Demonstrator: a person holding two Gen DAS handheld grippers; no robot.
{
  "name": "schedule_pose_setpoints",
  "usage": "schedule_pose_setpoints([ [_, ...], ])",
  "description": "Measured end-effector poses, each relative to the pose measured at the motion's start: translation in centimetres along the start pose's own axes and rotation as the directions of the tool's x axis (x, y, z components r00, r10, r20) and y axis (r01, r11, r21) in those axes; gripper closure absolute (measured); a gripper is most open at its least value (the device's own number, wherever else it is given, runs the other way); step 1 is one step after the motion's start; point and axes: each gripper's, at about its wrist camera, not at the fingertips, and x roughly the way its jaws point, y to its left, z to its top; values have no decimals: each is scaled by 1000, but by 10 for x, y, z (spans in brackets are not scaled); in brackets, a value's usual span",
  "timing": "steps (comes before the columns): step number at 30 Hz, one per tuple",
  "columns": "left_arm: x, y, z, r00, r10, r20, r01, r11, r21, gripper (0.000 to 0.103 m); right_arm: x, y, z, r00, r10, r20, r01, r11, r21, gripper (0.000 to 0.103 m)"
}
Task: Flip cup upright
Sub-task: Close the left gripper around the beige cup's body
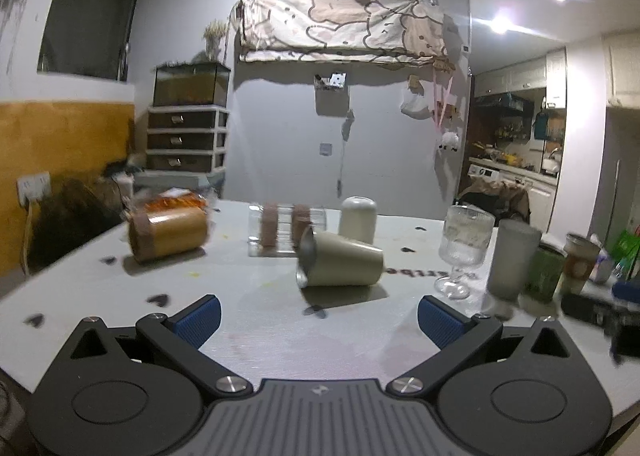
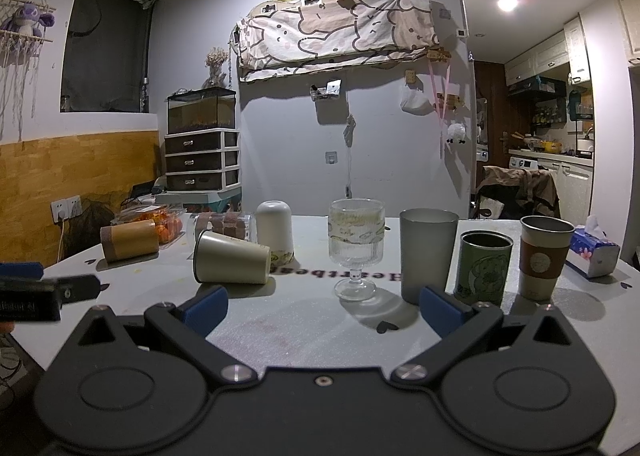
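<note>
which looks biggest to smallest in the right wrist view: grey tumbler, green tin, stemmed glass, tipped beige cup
1. grey tumbler
2. stemmed glass, nearly as tall but slimmer, so a close call
3. tipped beige cup
4. green tin
Cup and tin look similar; order unsure.

beige tapered cup (image 1: pixel 344 264) (image 2: pixel 232 262), lying on its side on the pale tabletop, not upright. in the left wrist view open mouth at 9 o'clock, metallic lining visible inside, narrower base at 3 o'clock; slightly blurred. in the right wrist view wide rim at 9 o'clock too (inside not visible from here), base at 3 o'clock. resting at about 11 o'clock from the middle of the right view, just above centre in the left view. untouched, nothing gripping it.
</note>
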Motion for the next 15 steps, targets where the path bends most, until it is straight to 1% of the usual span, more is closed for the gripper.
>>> schedule_pose_setpoints([
  [2,12,-4,3,999,37,-23,-38,999,-31,0,-5,3,0,1000,-2,3,2,1000,4,0],
  [4,27,-3,5,997,62,-51,-67,993,-94,0,-7,-3,2,1000,-8,4,8,1000,10,0],
  [5,35,0,8,996,56,-73,-66,987,-146,0,-9,-7,2,1000,-12,5,12,1000,14,0],
  [7,55,7,13,991,24,-131,-60,960,-274,0,-10,-9,2,1000,-15,6,15,1000,18,0],
  [9,75,11,15,983,2,-186,-75,920,-384,1,-8,-10,1,1000,-18,8,18,1000,23,0],
  [12,103,17,16,969,-21,-248,-115,846,-521,1,-10,-14,0,1000,-26,11,26,999,32,0],
  [14,121,18,18,962,-25,-272,-145,795,-588,1,-10,-18,-1,999,-31,10,31,999,41,0],
  [15,129,17,19,961,-14,-275,-164,772,-614,1,-10,-19,-1,999,-32,10,32,999,44,0],
])
